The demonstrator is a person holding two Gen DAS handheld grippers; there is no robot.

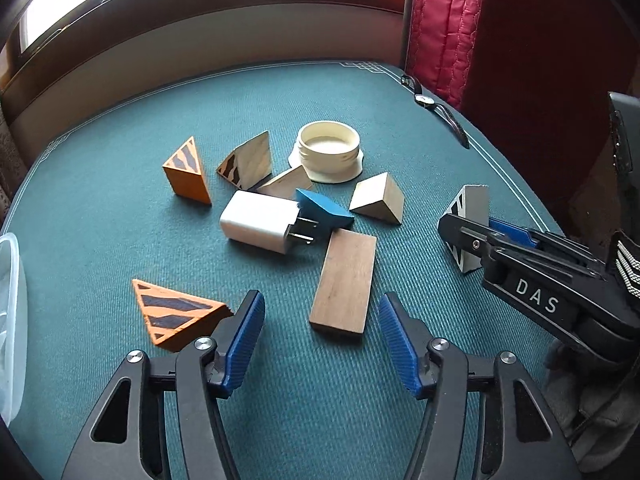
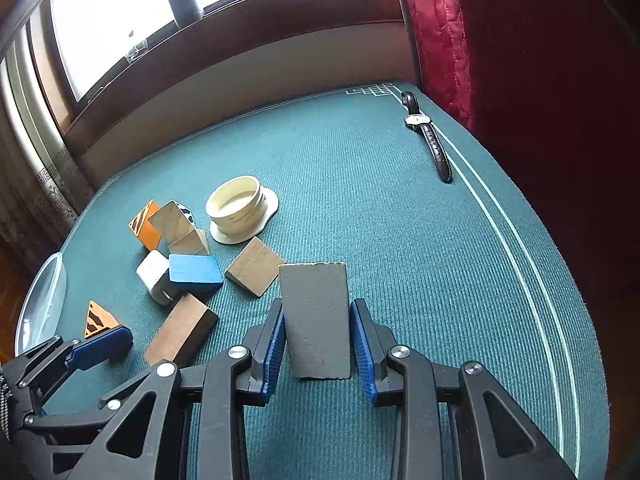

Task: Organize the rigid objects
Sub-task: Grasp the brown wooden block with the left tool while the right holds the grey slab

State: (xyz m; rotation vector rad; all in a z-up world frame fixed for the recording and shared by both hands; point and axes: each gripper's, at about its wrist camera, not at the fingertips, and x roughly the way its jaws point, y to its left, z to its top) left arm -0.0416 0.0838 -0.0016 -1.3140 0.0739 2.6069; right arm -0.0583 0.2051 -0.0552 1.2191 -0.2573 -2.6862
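Observation:
Several wooden wedges and blocks lie scattered on the green table mat (image 1: 120,216). My right gripper (image 2: 319,308) is shut on a white wedge with black stripes (image 2: 316,320), which rests on the mat; from the left wrist the wedge (image 1: 474,200) sits at the right. My left gripper (image 1: 320,300) is open, and the near end of a brown rectangular block (image 1: 346,280) shows between its fingertips, untouched. An orange striped wedge (image 1: 176,314) lies by its left finger. Further off lie a white charger (image 1: 258,222), a blue wedge (image 1: 324,208) and a plain wedge (image 1: 378,198).
A cream ring-shaped lid (image 1: 328,152) stands behind the pile, with an upright orange striped wedge (image 1: 186,172) and two more wooden wedges to its left. A clear plastic container (image 1: 8,320) sits at the left edge. A wristwatch (image 2: 430,136) lies far right beside a red curtain (image 2: 440,40).

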